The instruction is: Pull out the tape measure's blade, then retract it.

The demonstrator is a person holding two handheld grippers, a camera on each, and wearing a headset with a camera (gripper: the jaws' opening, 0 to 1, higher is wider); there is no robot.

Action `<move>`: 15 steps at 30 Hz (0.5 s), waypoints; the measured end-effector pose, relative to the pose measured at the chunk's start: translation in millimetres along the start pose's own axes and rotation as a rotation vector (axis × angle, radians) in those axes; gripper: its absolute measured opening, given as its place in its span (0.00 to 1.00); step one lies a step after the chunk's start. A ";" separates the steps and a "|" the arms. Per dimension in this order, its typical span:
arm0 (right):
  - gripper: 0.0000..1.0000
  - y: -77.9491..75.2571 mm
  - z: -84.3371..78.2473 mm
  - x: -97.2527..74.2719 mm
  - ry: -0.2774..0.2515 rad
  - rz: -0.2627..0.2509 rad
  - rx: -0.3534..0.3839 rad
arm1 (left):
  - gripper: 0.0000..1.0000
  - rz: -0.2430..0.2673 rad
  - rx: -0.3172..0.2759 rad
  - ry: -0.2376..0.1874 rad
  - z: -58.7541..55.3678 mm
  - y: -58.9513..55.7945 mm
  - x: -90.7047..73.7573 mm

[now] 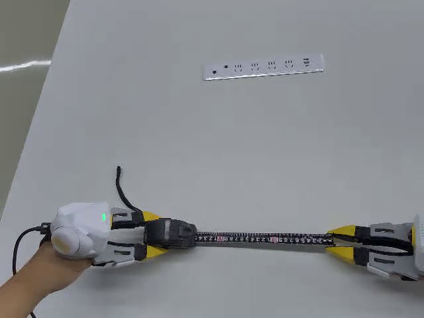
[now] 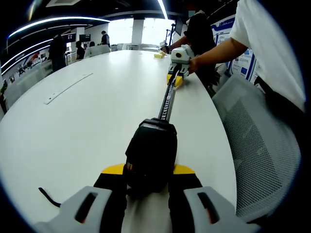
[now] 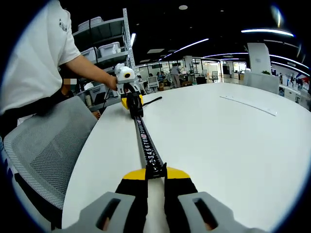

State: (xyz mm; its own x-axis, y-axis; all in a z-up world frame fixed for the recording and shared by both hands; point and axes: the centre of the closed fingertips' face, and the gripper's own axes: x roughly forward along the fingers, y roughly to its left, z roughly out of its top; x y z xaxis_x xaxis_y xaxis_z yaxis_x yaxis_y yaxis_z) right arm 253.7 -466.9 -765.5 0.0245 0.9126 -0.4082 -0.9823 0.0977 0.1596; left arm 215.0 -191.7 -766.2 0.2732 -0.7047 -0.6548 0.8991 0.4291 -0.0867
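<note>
- Tape measure (image 1: 171,234): black case at 7 o'clock in the head view, near the table's front edge. It sits between the left gripper's jaws, with its mouth facing 3 o'clock.
- Blade (image 1: 265,238): extended from the case toward 3 o'clock. It is dark, with pale numerals facing up, and bows slightly along its run. Whether it touches the table cannot be told. Its far end lies between the right gripper's jaws.
- Left gripper (image 1: 156,234): clenched on the case, with one yellow tip on each side. Its white body lies at 8 o'clock with a green light lit.
- Right gripper (image 1: 334,242): at 4 o'clock in the head view, well apart from the left gripper. Its yellow tips are pinched on the blade's end.
- Hand (image 1: 40,275): at 7 o'clock, wrapped around the rear of the left gripper.
- Cable (image 1: 122,189): black, lying on the table just beside the left gripper, toward 11 o'clock from it.
- Table (image 1: 199,146): white and smooth, with a rounded edge in both gripper views.
- Power strip (image 1: 264,67): white, lying flat at 12 o'clock in the head view. It is well apart from the blade and roughly parallel to it.
- Chair (image 3: 43,145): grey mesh back, just beside the table's edge.
- Person (image 3: 39,53): white short-sleeved shirt, standing behind the chair with an arm reaching to the left gripper.
</note>
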 end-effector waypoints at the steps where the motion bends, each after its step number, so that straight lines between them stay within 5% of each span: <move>1: 0.10 0.2 -0.7 0.6 0.002 -0.003 -0.002 | 0.29 0.000 0.000 0.000 -0.3 0.1 -0.1; 15: 0.11 1.5 -6.4 1.8 -0.002 -0.018 -0.031 | 0.29 -0.003 -0.008 -0.007 -0.1 -0.2 0.7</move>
State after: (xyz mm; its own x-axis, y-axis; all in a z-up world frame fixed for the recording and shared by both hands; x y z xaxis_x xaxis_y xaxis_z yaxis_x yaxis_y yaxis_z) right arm 251.0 -467.7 -771.7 0.0425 0.9115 -0.4092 -0.9870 0.1019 0.1245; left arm 215.0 -192.2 -766.7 0.2725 -0.7098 -0.6496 0.8972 0.4314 -0.0950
